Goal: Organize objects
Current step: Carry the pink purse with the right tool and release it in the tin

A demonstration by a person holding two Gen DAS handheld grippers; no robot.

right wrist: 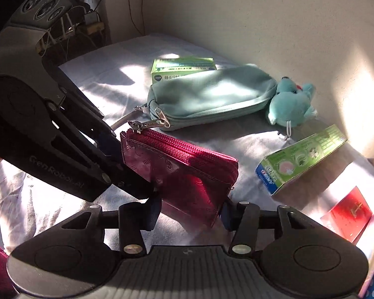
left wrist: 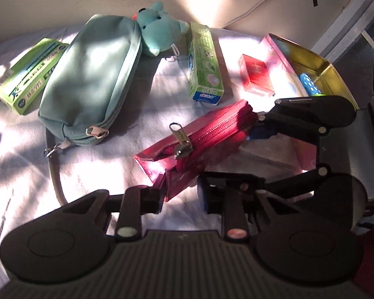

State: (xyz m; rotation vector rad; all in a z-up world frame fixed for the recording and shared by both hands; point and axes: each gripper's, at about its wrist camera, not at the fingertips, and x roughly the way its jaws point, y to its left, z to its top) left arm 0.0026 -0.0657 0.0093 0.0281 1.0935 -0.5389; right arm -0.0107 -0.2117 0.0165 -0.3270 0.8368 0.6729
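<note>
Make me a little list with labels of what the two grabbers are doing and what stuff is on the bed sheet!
held thing: red zip pouch, lifted above the sheet
left gripper: shut on one end of the pouch
right gripper: shut on the other end
pouch zipper: partly open, pull tab sticking up
lying on the sheet: teal pencil case, teal plush toy, two green boxes, small red box
at the side: open gold tin
surface: white sheet, patchy sunlight
</note>
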